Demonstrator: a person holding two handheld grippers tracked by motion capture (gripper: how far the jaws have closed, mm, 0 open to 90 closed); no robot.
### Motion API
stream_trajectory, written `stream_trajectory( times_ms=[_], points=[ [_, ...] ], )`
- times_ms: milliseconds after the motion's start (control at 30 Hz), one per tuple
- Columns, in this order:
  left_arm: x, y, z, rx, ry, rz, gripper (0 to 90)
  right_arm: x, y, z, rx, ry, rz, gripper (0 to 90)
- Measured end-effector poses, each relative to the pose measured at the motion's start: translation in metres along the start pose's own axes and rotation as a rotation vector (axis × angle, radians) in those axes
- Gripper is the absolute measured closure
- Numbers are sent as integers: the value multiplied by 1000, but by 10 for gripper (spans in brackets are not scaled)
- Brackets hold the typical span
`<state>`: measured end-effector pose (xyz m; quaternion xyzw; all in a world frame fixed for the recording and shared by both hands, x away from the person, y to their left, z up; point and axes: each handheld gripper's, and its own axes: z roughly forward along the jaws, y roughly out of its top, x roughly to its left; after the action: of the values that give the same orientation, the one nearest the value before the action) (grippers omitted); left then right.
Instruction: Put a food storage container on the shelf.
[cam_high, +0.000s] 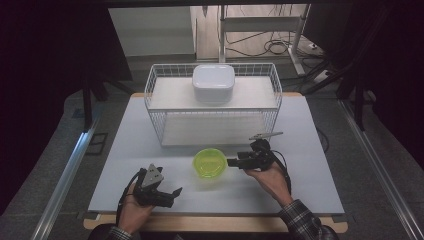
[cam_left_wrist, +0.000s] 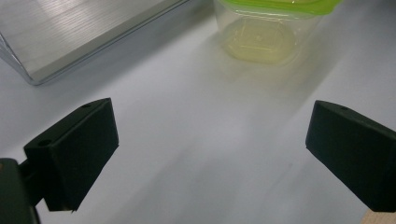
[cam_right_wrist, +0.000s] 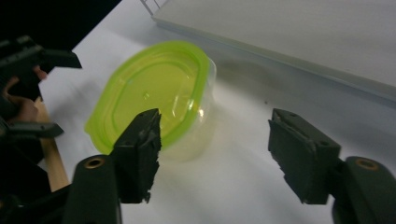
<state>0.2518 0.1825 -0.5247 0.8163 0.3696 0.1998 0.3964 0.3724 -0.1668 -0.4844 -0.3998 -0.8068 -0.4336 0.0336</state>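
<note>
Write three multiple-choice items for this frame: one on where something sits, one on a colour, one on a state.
1. Where does the white lidded box sit?
A. on top of the wire basket
B. on the table beside the left claw
C. under the basket

2. What colour is the lid of the clear container?
A. red
B. lime green
C. blue

3. How do the jaws of the right claw stand?
A. clamped on the container's lid
B. apart, pressing on nothing
C. shut on the basket's wire

Answers:
1. A, the high view shows the box on the basket's upper shelf, at the far side of the table.
2. B, the lid is green in all three views.
3. B, the right gripper view shows bare table between the jaws, with the container just beyond.
</note>
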Motion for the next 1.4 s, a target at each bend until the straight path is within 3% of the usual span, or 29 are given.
stream_trajectory(
  times_ms=[200,333,600,633,867,1167,1400],
  points=[
    [-2,0,1,7,2,14,24,-1,11,13,16,28,23,438],
    [-3,0,1,5,3,18,26,-6,18,26,26,57,83,506],
    [-4,1,1,7,2,24,27,-14,21,37,48,104,149,571],
    [-4,1,2,8,2,25,28,-16,21,40,63,130,186,602],
    [-5,1,2,11,3,29,30,-19,20,41,77,180,258,797],
    [-5,1,2,12,4,34,31,-10,22,35,78,171,255,814],
    [-5,1,2,10,6,34,31,-9,24,25,41,194,264,815]
  ],
)
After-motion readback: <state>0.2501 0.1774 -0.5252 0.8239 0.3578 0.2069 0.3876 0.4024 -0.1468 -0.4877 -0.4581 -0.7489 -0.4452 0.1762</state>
